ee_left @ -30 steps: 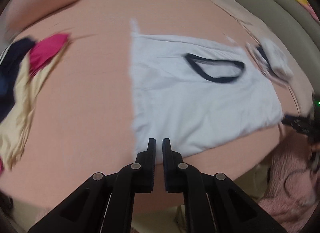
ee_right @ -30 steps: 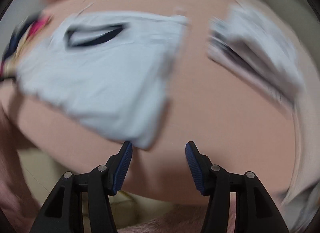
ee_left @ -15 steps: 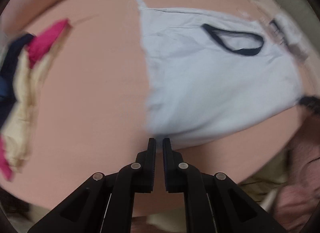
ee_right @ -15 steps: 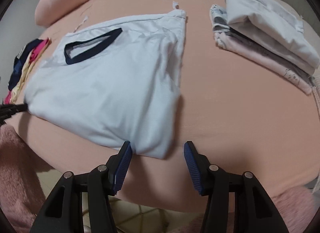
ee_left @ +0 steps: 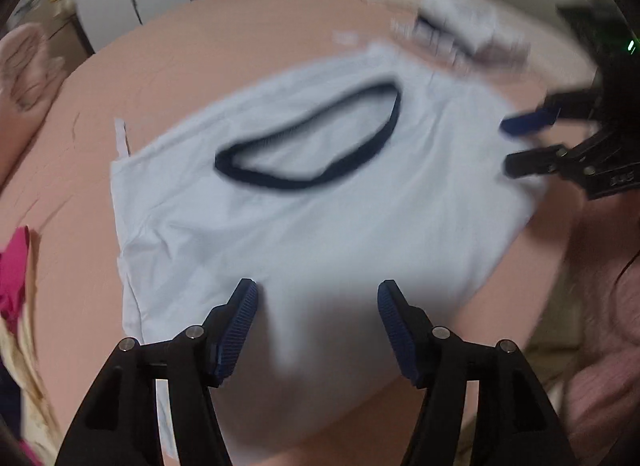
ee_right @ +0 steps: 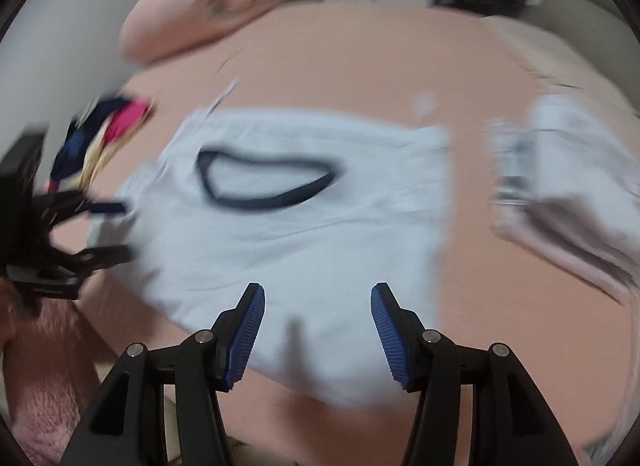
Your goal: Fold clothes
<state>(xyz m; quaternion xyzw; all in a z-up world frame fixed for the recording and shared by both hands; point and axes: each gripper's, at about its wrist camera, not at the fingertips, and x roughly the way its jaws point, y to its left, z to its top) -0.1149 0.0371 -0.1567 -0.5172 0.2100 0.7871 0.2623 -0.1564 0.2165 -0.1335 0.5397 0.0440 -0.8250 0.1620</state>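
The white T-shirt (ee_left: pixel 304 225) lies spread on the peach-sheeted bed (ee_left: pixel 224 49), already folded narrower, its dark-trimmed neck opening (ee_left: pixel 308 145) facing up and its near hem just under my two grippers. I judge it light, thin and limp: it will sag and drag if lifted by one corner, and the smooth sheet will let it slide. So I would pinch both layers at the near hem, one corner in each gripper, and carry the edge toward the far collar.

My left gripper (ee_left: pixel 318 322) is opening, jaws apart over the near left part of the hem with cloth below them but nothing pinched. My right gripper (ee_right: pixel 318 318) is also released, hovering over the near right stretch of the shirt (ee_right: pixel 296 234) and grasping nothing.

Both views are smeared by motion, so creases and the exact hem line are hard to read. I cannot tell where the sleeves are tucked or how many layers lie at the edge. The folded stack (ee_right: pixel 560 185) to the right is a blur. The bright pile of clothes (ee_right: pixel 100 137) on the left is half cut off.
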